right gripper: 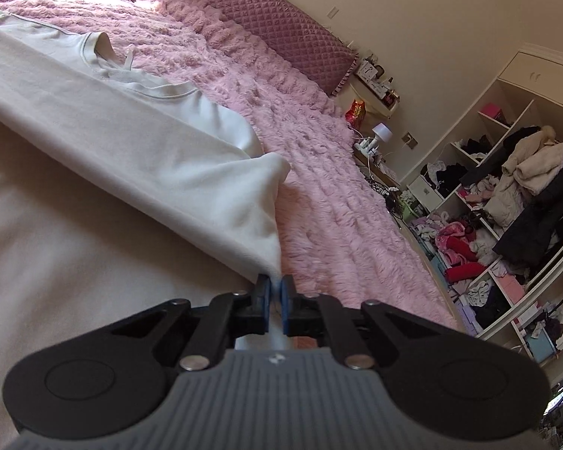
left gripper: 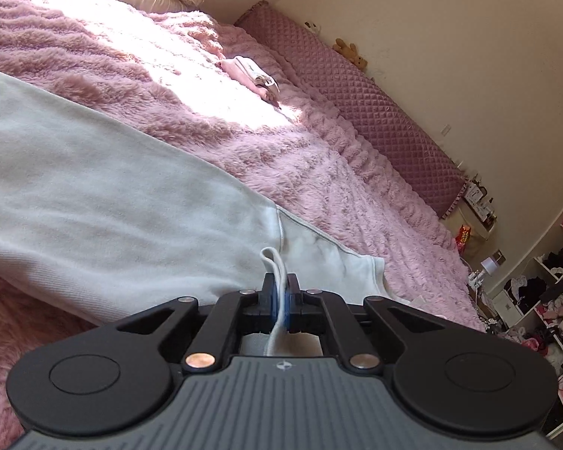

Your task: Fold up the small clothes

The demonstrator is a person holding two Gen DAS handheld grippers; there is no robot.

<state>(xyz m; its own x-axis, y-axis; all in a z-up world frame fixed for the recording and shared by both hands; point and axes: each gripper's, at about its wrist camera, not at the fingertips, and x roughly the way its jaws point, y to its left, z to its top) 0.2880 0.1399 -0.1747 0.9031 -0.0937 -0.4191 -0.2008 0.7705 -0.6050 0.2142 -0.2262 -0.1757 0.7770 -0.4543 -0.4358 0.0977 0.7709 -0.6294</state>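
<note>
- Already one folded pink bundle (left gripper: 249,77) lies far up the pink bed (left gripper: 289,157); the white garment (left gripper: 105,187) is spread on it, with a fold seemingly under way.
- Left gripper (left gripper: 280,292), low and level, has its jaws clamped on a thin white edge of the garment.
- Right gripper (right gripper: 276,294) pinches a lifted corner, tenting the cloth.

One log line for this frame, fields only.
left gripper: shut on white garment | right gripper: shut on white garment | surface: pink blanket | fold: underway
</note>
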